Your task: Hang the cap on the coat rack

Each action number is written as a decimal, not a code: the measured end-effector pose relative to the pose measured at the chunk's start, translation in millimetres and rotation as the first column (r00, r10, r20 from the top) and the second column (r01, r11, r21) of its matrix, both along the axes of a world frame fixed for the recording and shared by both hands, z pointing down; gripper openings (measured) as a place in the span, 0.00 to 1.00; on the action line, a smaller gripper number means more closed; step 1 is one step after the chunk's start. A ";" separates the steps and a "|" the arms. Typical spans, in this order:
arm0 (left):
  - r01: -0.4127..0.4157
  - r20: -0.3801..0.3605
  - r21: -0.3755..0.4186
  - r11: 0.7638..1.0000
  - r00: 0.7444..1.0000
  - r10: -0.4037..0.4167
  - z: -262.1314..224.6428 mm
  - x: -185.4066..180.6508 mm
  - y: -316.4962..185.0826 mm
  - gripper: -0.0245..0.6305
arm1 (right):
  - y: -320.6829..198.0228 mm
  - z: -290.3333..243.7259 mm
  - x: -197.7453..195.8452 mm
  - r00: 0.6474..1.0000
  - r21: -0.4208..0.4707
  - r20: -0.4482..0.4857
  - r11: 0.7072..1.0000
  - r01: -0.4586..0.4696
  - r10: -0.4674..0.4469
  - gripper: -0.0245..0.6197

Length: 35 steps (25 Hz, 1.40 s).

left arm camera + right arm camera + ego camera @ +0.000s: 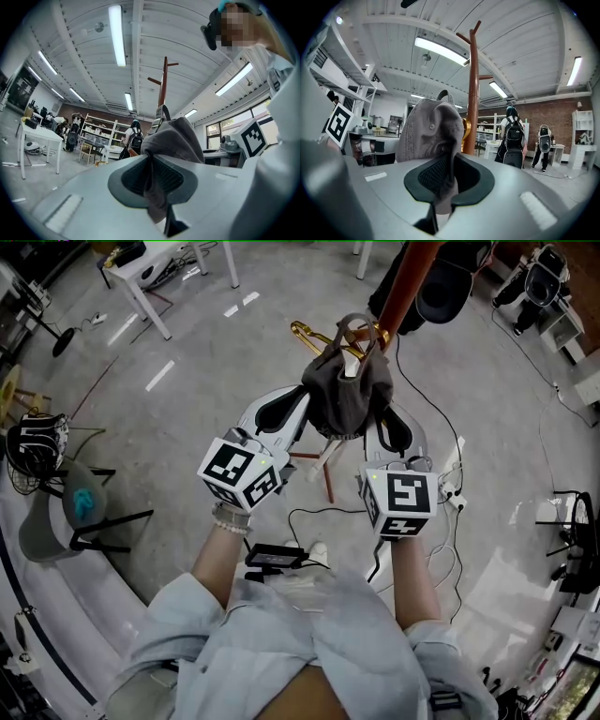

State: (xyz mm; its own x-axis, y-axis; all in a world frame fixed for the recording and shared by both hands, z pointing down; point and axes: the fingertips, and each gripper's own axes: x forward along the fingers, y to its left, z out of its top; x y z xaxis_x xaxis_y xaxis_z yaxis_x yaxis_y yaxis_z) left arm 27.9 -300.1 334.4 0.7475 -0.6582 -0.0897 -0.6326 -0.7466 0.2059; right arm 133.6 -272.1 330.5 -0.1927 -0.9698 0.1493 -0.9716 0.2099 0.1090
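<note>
A dark grey cap [345, 395] hangs between both grippers, held up close to the brown coat rack pole [410, 282]. My left gripper [298, 416] is shut on the cap's left edge, with grey fabric [164, 145] pinched between its jaws. My right gripper [382, 423] is shut on the cap's right side, where the cloth [433, 138] bunches between the pads. The pole [473, 103] rises just behind the cap in the right gripper view, with short pegs near its top. In the left gripper view the rack [162, 86] stands beyond the cap. A gold hook [309, 334] shows by the cap's strap.
Dark bags [445, 282] hang on the rack to the right. A black cable [441, 418] trails over the grey floor, with a power strip [453, 498] below. A white table [150, 273] stands at the back left, a black stool [89, 512] at the left. People with backpacks [513, 140] stand farther off.
</note>
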 end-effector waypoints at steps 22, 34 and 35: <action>-0.035 0.120 -0.036 0.999 0.992 0.039 47.0 32.4 -22.8 0.09 | -9.7 47.9 31.6 0.996 -0.106 0.012 0.991 -0.085 0.087 0.10; -0.040 0.135 -0.048 0.998 0.990 0.046 54.3 35.0 -25.6 0.09 | -12.9 53.5 34.8 0.996 -0.079 0.033 0.994 -0.080 0.083 0.10; -0.041 0.136 -0.047 0.998 0.990 0.047 53.9 34.9 -25.2 0.09 | -12.8 53.4 34.5 0.996 -0.078 0.031 0.994 -0.079 0.081 0.11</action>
